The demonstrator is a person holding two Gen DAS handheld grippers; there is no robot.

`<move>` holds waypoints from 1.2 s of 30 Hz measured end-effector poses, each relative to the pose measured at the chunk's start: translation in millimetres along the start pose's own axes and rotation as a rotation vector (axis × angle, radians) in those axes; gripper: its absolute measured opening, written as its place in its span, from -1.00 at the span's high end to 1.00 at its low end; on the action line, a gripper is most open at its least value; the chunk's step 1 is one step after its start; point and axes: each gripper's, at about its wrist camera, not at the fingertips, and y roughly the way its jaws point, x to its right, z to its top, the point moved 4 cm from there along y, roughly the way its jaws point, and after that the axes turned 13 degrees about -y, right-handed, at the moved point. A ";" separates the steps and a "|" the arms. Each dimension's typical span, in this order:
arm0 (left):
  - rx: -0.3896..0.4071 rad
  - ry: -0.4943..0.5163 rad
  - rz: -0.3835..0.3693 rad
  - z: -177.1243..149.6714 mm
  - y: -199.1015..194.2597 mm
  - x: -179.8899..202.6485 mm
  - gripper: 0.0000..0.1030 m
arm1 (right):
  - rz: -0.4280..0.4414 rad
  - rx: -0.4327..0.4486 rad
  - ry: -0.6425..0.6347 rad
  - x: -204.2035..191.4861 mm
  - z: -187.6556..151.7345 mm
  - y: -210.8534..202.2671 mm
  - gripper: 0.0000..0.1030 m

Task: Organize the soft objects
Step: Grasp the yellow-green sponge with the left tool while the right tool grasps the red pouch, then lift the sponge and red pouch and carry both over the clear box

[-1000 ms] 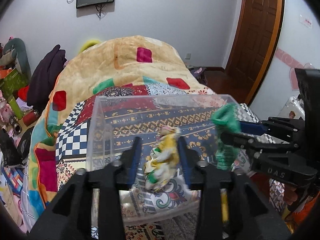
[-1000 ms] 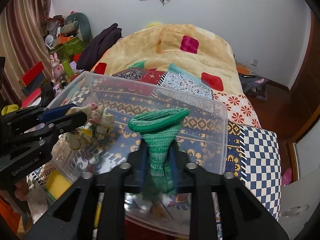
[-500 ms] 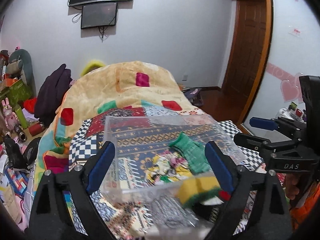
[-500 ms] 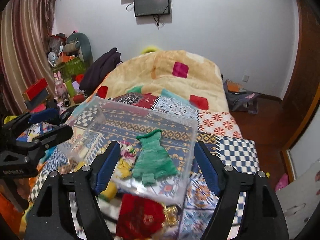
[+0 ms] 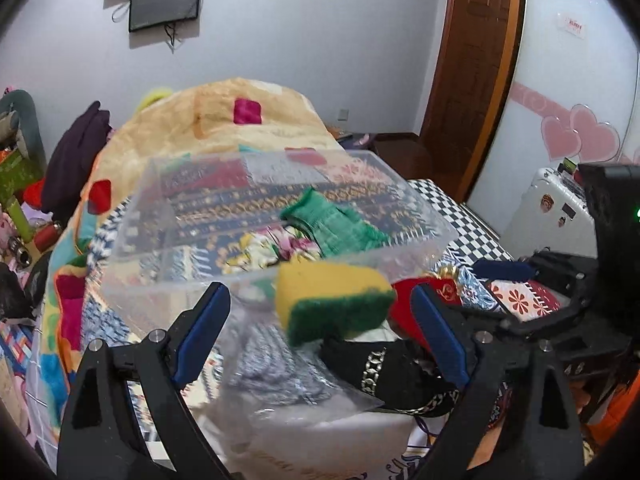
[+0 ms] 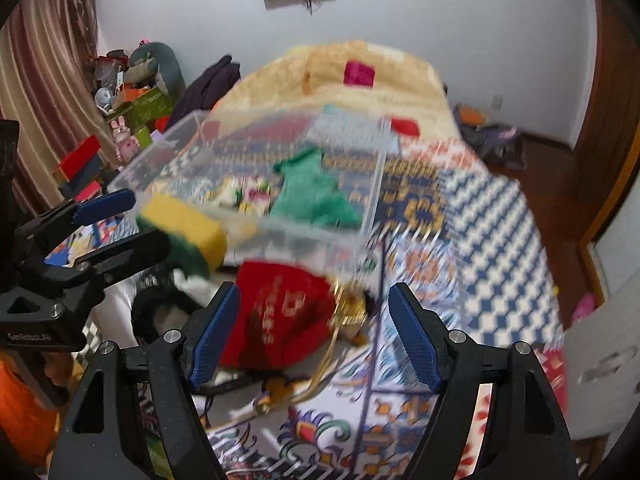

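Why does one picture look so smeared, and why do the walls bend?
Right wrist view: motion blur smears the clear plastic bin, the green knitted cloth and the red pouch; only the gripper fingers stay crisp. Left wrist view: much sharper, the yellow-and-green sponge slightly soft. Both: fisheye bending, dark corners.

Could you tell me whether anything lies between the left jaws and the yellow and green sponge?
Nothing visible does. The sponge sits just beyond the open left gripper, outside the near wall of the clear bin, resting on a black item beneath it.
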 end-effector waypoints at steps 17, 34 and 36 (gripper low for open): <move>-0.024 -0.007 -0.028 -10.9 5.5 -0.4 -0.18 | -0.027 0.020 -0.050 -9.7 -4.6 -1.8 0.57; 0.136 -0.091 -0.060 19.5 -58.2 -25.3 -0.18 | -0.075 0.067 -0.069 -2.8 8.3 -29.3 0.69; 0.135 -0.099 -0.061 19.6 -59.0 -28.3 -0.18 | -0.061 0.044 -0.043 3.6 4.9 -20.2 -0.02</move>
